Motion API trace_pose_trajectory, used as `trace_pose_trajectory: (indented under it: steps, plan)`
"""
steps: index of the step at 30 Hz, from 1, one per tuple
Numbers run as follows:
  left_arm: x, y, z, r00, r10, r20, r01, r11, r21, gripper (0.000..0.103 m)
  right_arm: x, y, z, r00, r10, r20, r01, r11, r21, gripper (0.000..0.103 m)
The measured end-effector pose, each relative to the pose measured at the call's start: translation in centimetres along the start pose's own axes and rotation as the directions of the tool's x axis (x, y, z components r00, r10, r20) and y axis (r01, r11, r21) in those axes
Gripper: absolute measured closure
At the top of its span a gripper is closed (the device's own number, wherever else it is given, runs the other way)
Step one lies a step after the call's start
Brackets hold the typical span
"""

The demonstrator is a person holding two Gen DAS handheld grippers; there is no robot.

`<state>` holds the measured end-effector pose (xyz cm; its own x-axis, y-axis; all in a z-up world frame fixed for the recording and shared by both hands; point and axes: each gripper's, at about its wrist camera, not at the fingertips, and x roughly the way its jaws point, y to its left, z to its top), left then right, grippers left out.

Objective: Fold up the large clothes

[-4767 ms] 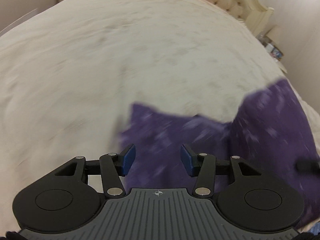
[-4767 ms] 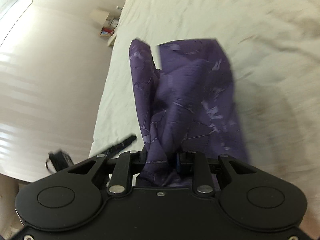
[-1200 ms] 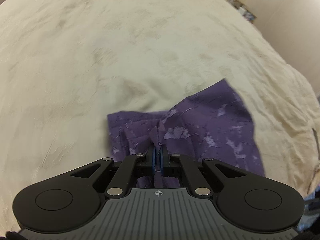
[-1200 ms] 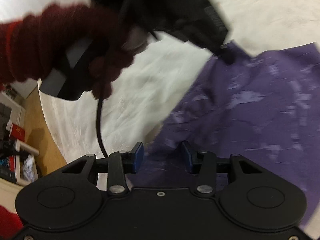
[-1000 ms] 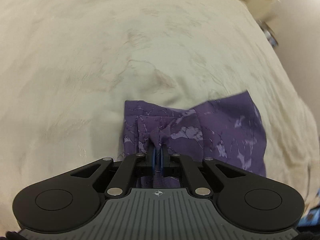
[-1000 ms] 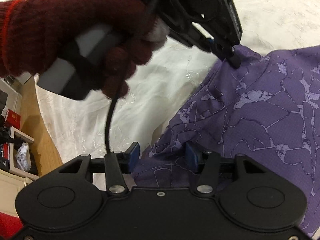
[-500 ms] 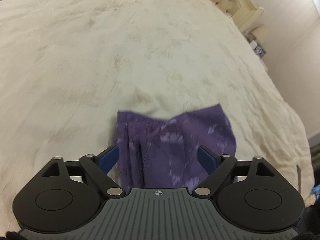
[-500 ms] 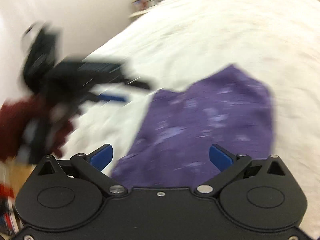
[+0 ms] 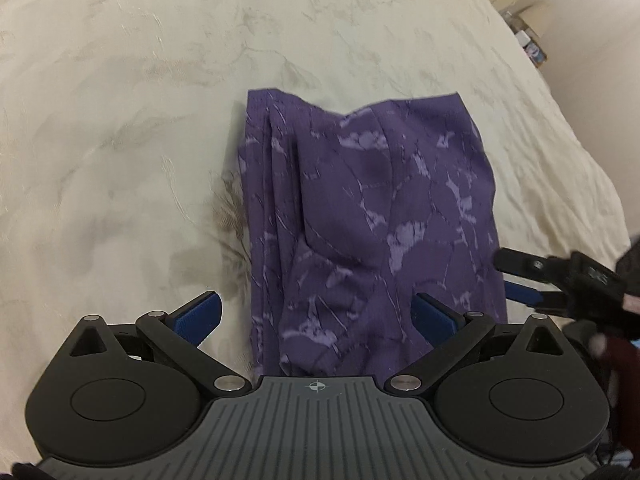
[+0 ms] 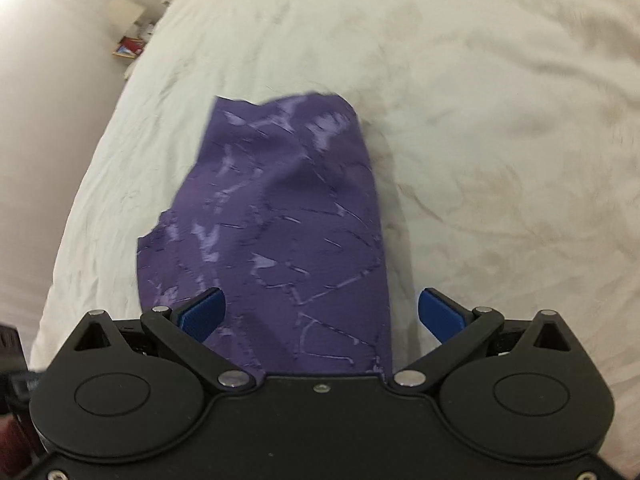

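The garment is deep purple, veined with a paler lilac marbled, cracked pattern and lighter blotches. The bedspread beneath is cream with a faint tone-on-tone leaf pattern. The left gripper and the right gripper are black with blue fingertip pads. A dark red knitted glove shows at the bedspread's right edge.

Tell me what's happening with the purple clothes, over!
Left gripper open, jaws just spread, gripping nothing. Right gripper open, empty. Purple garment lies folded on the cream bedspread. Nothing in the way.
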<state>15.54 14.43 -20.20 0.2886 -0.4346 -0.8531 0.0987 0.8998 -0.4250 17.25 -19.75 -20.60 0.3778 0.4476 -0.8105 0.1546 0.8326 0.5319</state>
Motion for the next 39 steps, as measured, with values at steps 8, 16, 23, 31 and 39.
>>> trace_pose_trajectory:
  steps: [8, 16, 23, 31, 39]
  plan:
    - [2.0, -0.5, -1.2, 0.998, 0.001, -0.067, 0.0, 1.0, 0.013, 0.0, 1.8, -1.3, 0.0, 0.997, 0.061, -0.043, -0.056, 0.993, 0.107, 0.001]
    - [4.4, 2.0, -2.1, 0.985, -0.112, -0.13, 0.095, 0.986, -0.134, 0.0, 3.1, -1.6, 0.7, 0.992, 0.103, -0.078, -0.094, 0.99, 0.107, 0.0]
    - [5.3, 3.7, -2.3, 0.968, -0.199, -0.151, 0.17, 0.968, -0.185, 0.0, 4.4, -2.2, 1.7, 0.975, 0.18, -0.128, -0.17, 0.981, 0.088, 0.0]
    - [5.9, 4.8, -1.9, 0.953, -0.253, -0.168, 0.214, 0.952, -0.216, 0.0, 5.2, -3.5, 2.6, 0.944, 0.279, -0.178, -0.268, 0.96, 0.081, 0.0]
    - [6.3, 1.8, -2.2, 0.943, -0.293, -0.158, 0.256, 0.942, -0.217, 0.001, 3.8, -3.0, 4.3, 0.929, 0.29, -0.23, -0.298, 0.955, 0.001, 0.028]
